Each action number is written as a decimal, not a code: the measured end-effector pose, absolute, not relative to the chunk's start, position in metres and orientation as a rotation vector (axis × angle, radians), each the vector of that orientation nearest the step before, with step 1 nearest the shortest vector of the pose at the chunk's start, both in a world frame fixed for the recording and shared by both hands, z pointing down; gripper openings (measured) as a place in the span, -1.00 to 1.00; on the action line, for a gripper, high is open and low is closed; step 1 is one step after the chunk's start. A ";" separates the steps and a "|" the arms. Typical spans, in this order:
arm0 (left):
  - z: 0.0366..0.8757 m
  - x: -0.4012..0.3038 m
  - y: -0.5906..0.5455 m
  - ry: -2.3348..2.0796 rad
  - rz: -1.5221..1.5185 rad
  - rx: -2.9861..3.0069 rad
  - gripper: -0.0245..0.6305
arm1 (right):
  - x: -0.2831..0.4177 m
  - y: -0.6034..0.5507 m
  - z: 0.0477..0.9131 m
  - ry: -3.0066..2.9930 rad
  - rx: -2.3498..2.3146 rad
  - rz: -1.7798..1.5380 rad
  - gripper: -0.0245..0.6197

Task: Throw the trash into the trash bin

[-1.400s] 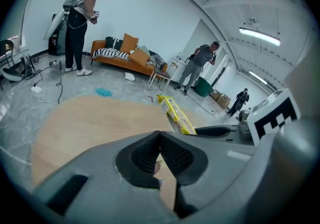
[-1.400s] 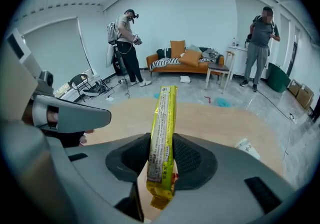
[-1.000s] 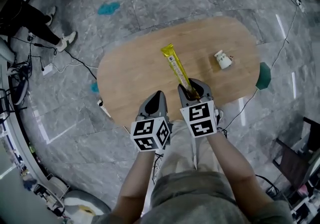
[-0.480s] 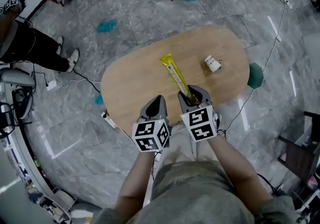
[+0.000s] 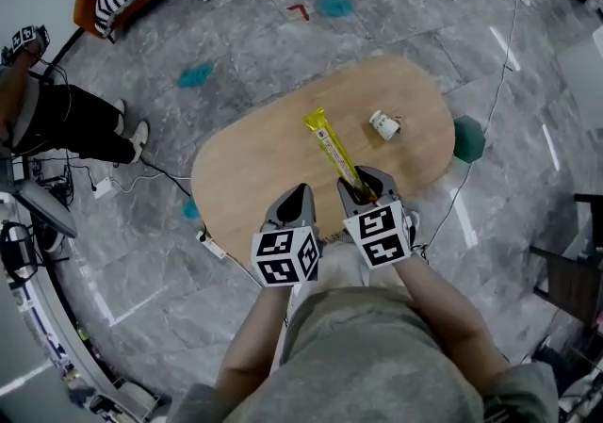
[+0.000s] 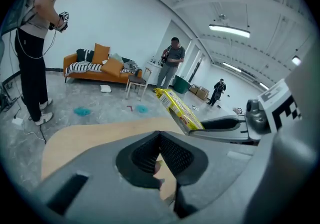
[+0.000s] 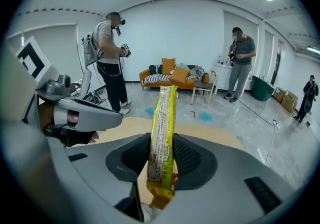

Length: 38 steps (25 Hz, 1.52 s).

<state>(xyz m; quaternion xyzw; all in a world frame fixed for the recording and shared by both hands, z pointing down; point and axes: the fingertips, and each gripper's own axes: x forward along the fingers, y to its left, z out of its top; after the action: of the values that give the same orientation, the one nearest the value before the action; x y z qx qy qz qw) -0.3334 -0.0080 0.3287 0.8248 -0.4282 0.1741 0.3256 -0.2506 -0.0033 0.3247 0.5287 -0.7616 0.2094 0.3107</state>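
CLEARANCE AROUND THE JAWS

Ahead of the left gripper (image 5: pixel 298 193) jaws, the bench (image 5: pixel 245 167) top offers open passage. The yellow wrapper (image 5: pixel 332 146) projects forward from the right gripper (image 5: pixel 364 187) jaws. A small white container (image 5: pixel 383 125) stands ahead and right of it. Left of the jaws, cables (image 5: pixel 168 171) cross the floor (image 5: pixel 141 252). A green object (image 5: pixel 468 139) stands beside the bench, right of the jaws.

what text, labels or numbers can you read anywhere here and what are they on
No text reads clearly.
yellow snack packet: dark print along its side, too blurred to read.
small white container on the table: too small to tell any label.
marker cube: black square patterns, no words.
red corner mark on the floor: a shape, no lettering.
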 end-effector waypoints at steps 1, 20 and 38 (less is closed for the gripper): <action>0.326 -0.329 -0.008 -1.119 0.456 2.167 -0.93 | -0.247 -0.002 0.323 -2.009 1.403 0.560 -0.50; 0.297 -0.231 0.003 -1.097 0.464 2.238 -0.93 | -0.153 0.018 0.295 -2.036 1.428 0.500 -0.50; 0.279 -0.092 0.027 -0.977 0.523 2.343 -0.93 | -0.018 0.053 0.282 -1.982 1.572 0.557 -0.50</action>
<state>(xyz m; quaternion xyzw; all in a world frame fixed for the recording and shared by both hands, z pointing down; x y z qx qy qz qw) -0.0917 0.0266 0.2788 0.8701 -0.3629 0.1941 0.2713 -0.0183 0.0533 0.2823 0.5839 -0.7363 0.2069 0.2724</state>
